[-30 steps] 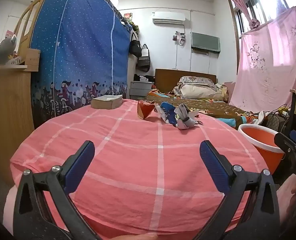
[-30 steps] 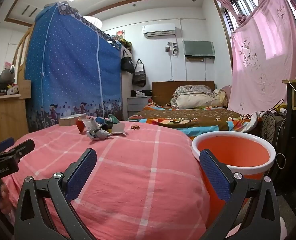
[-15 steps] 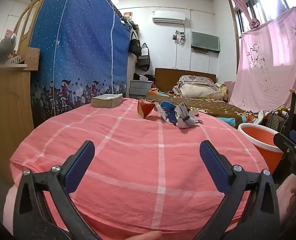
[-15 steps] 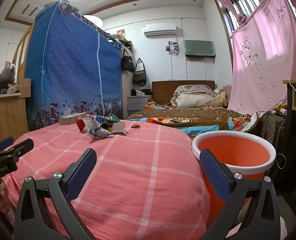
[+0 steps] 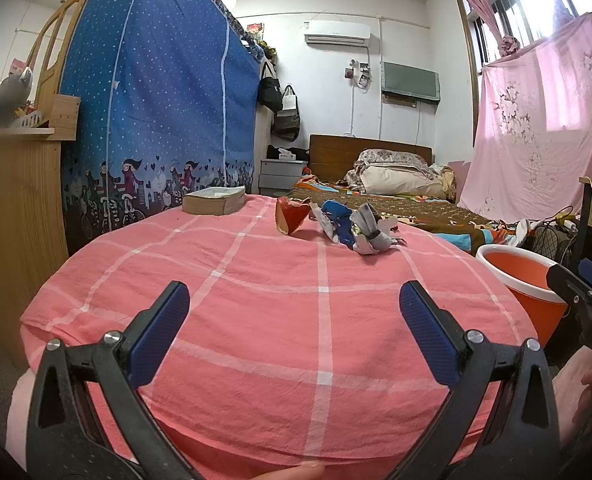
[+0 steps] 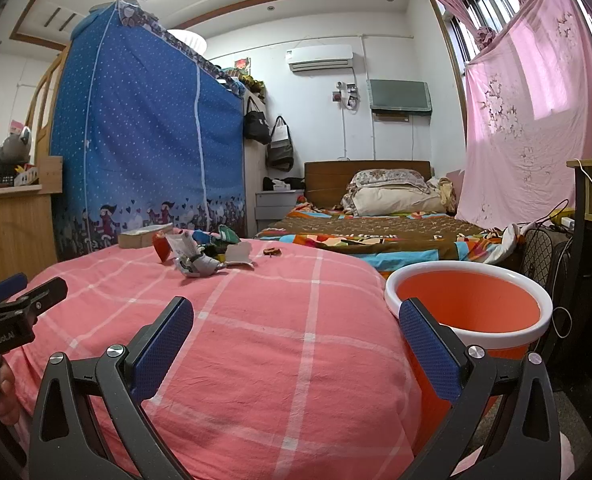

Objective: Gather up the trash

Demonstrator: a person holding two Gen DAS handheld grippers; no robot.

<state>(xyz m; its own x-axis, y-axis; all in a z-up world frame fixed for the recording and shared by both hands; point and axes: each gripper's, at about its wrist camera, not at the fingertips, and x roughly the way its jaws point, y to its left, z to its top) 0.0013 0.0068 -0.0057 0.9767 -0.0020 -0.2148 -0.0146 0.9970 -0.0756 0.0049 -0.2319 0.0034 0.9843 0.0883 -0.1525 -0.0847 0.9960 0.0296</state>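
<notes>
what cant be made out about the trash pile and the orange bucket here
- Crumpled wrapper pile, both views: too small and overlapped to count pieces.
- Orange plastic bucket, right wrist view: bottom hidden by its white rim.
- Same bucket, left wrist view: partly behind the right gripper.

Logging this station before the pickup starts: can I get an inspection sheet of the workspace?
Surface: pink checked cloth over a rounded table, wrinkled, no spills seen.
Job's things: crumpled wrappers piled at the far side with a red wrapper beside them; orange bucket on the floor by the table's right edge, nothing visible inside.
Clutter: book at the far left of the cloth.
Grippers: left gripper and right gripper both with jaws wide apart, holding nothing, short of the pile.
Cables: wires near the desk at right, off the table.
Surroundings: blue curtained bunk, bed, pink curtain.
</notes>
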